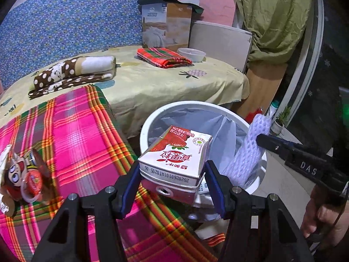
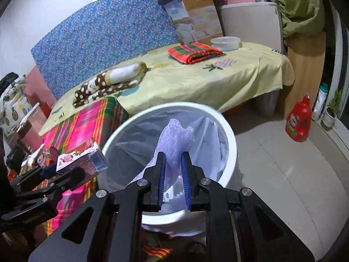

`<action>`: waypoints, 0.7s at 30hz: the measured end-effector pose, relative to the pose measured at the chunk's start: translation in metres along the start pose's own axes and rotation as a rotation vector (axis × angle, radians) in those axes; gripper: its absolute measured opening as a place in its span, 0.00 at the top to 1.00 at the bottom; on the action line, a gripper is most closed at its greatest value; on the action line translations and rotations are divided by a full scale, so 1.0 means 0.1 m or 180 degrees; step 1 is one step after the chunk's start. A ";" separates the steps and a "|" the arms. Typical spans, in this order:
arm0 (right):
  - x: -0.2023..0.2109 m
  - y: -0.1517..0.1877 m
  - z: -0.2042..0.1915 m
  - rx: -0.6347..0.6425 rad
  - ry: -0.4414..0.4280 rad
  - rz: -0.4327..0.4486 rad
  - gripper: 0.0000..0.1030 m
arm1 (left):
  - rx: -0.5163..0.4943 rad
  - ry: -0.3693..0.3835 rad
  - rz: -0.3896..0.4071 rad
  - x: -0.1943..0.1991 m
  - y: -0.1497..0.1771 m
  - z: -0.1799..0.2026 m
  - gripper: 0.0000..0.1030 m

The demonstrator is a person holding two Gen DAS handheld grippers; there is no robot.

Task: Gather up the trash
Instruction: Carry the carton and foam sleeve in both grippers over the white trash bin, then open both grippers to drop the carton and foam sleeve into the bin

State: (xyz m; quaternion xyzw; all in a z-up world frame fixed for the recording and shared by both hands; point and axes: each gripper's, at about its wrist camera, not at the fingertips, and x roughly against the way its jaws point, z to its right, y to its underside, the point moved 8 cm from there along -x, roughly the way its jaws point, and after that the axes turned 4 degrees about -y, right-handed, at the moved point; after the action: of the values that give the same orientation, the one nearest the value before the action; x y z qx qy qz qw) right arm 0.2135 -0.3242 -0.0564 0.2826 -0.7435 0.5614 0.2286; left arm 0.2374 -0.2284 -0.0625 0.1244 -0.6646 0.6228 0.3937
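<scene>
My left gripper (image 1: pixel 172 172) is shut on a strawberry milk carton (image 1: pixel 174 152) and holds it over the near rim of a white trash bin (image 1: pixel 150 118) lined with a grey bag. My right gripper (image 2: pixel 173 159) is shut on a white foam net sleeve (image 2: pixel 176 133) and holds it over the bin (image 2: pixel 231 144). The sleeve (image 1: pixel 250 144) and right gripper (image 1: pixel 261 139) show at the right of the left wrist view. The carton (image 2: pixel 82 159) and left gripper (image 2: pixel 50 170) show at the left of the right wrist view. More wrappers and a small cup (image 1: pixel 24 174) lie on the pink plaid cloth.
A pink plaid cloth (image 1: pixel 76 135) covers the surface left of the bin. Behind is a bed with a yellow sheet (image 1: pixel 163 80), folded blankets, a bowl (image 1: pixel 192 54) and a box. A red detergent jug (image 2: pixel 298 120) and a small plant stand on the tiled floor at right.
</scene>
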 end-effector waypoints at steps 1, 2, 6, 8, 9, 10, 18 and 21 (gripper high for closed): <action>-0.04 0.03 0.00 0.0012 -0.0002 -0.0059 0.82 | -0.0006 0.0007 -0.0018 -0.03 0.01 0.01 0.41; -0.07 0.05 -0.01 0.0022 -0.0002 -0.0120 0.79 | -0.0011 0.0019 -0.0039 -0.05 0.01 0.02 0.41; -0.14 0.12 0.02 0.0023 0.0003 -0.0289 0.79 | -0.0048 0.0027 -0.0101 -0.12 0.04 0.07 0.41; -0.15 0.14 0.04 0.0015 0.0005 -0.0329 0.74 | -0.0063 0.0029 -0.0121 -0.15 0.05 0.08 0.41; -0.14 0.15 0.06 0.0005 -0.0003 -0.0337 0.71 | -0.0065 0.0038 -0.0127 -0.15 0.05 0.09 0.41; -0.15 0.16 0.07 -0.0003 -0.0005 -0.0338 0.66 | -0.0071 0.0039 -0.0136 -0.16 0.06 0.10 0.41; -0.07 0.17 0.08 -0.0029 -0.0038 -0.0303 0.47 | -0.0069 0.0002 -0.0150 -0.19 0.06 0.11 0.36; -0.07 0.15 0.05 -0.0027 -0.0065 -0.0287 0.47 | -0.0046 -0.0001 -0.0131 -0.17 0.05 0.08 0.35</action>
State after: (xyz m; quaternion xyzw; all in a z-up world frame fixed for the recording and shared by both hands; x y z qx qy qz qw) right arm 0.2080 -0.3246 -0.0728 0.3205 -0.7347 0.5444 0.2473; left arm 0.2419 -0.2404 -0.0771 0.1353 -0.6664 0.6097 0.4072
